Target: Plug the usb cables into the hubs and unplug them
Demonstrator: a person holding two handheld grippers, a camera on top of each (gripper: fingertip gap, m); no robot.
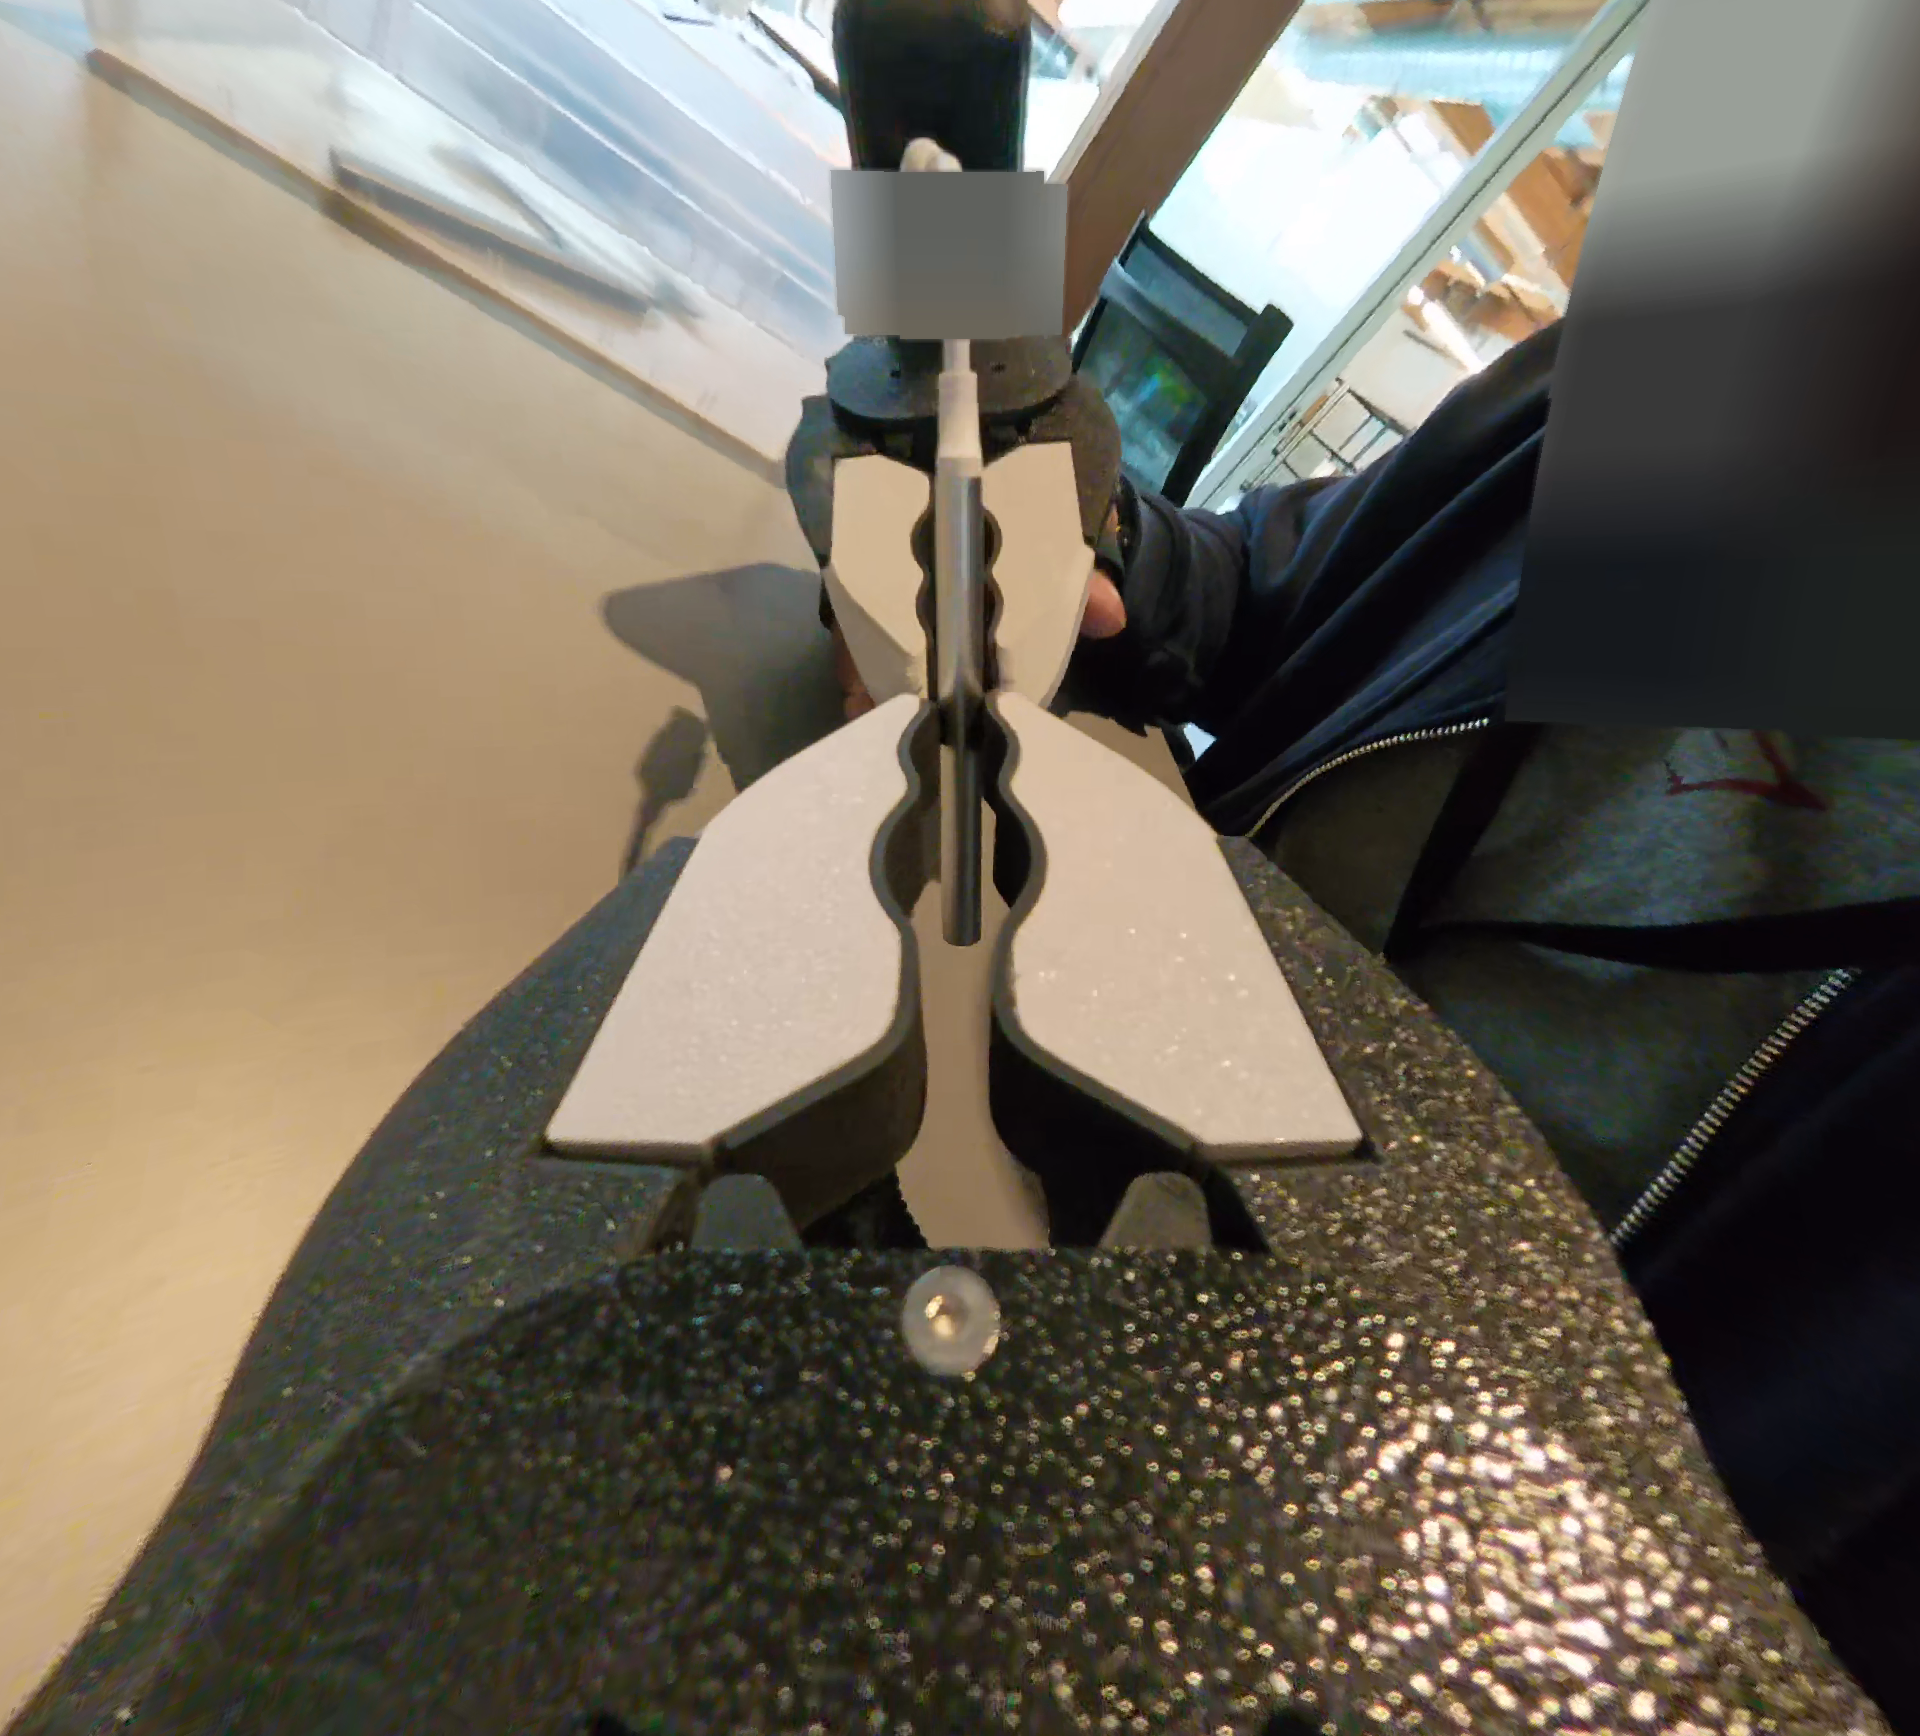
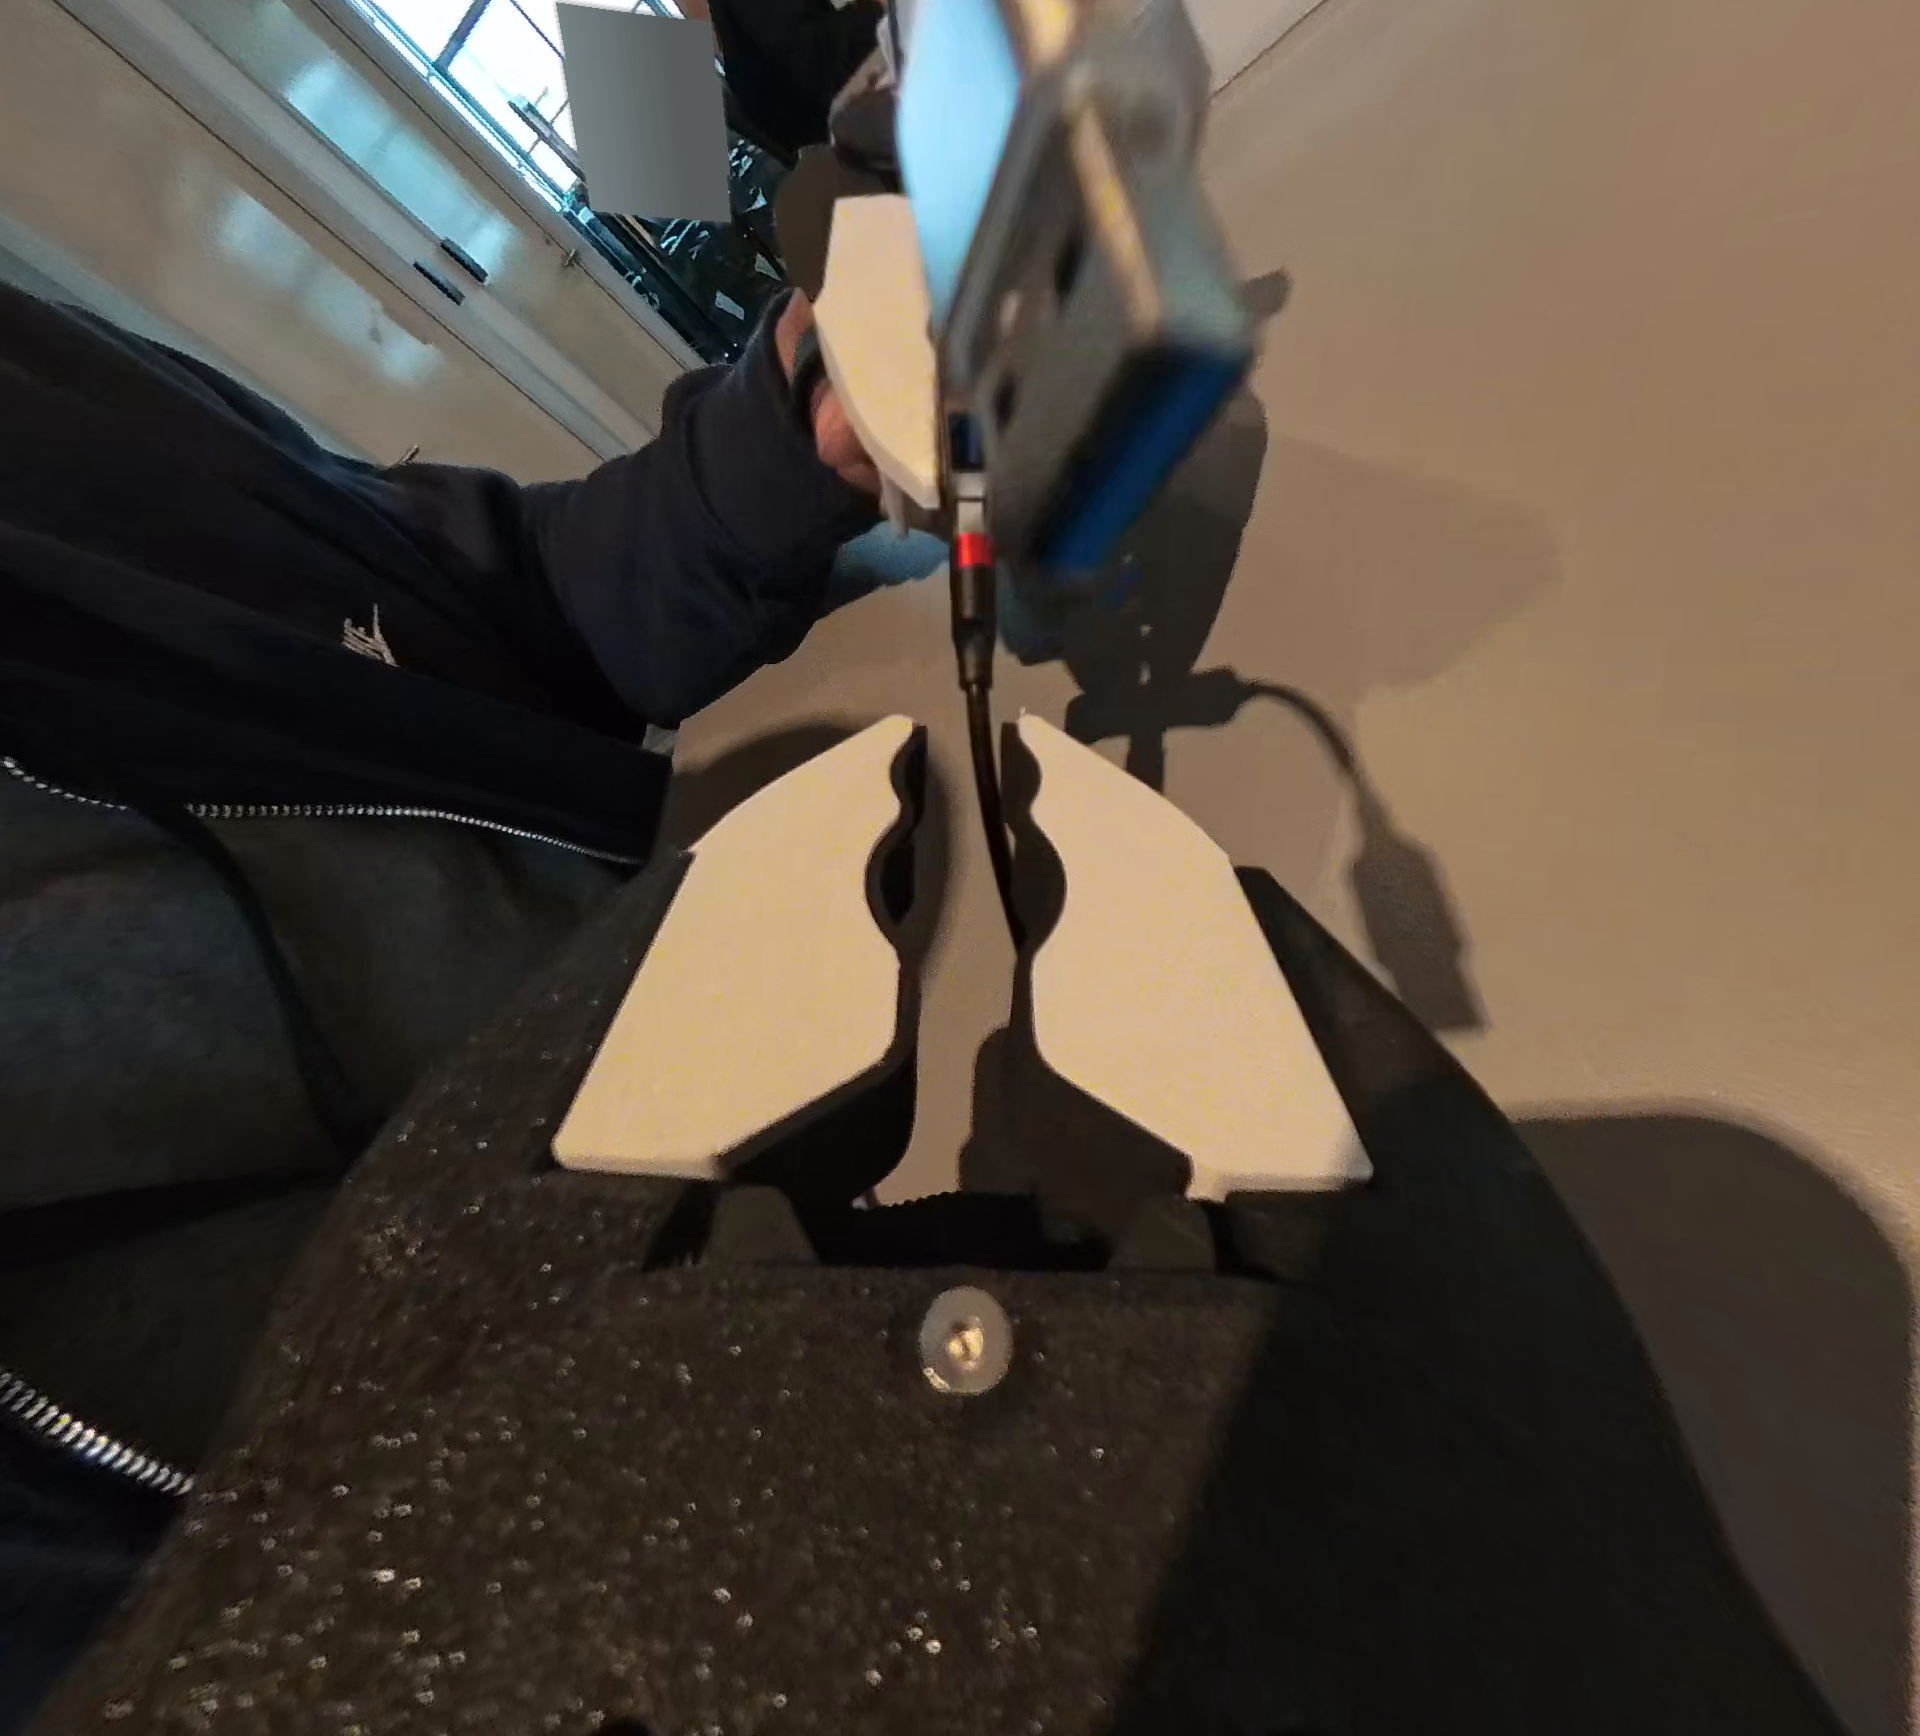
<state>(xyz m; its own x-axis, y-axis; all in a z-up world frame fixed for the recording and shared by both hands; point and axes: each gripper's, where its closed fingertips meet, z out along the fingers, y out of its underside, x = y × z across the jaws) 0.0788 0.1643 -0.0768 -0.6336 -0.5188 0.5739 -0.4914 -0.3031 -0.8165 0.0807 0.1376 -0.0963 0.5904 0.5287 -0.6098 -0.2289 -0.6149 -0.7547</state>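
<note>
The left gripper [image 1: 961, 722] was clamped on the edge of one silver hub [image 2: 1081, 232] with blue ports, which hung clear of the table [image 2: 1610, 284] in the upper centre of the right wrist view. The right gripper [image 2: 971, 730] had one black cable [image 2: 984, 782] running up its narrow gap against one finger; whether it was pinched could not be told. The cable's single red-banded plug [image 2: 974, 556] sat at mid-frame, seated in the hub's lower edge.
</note>
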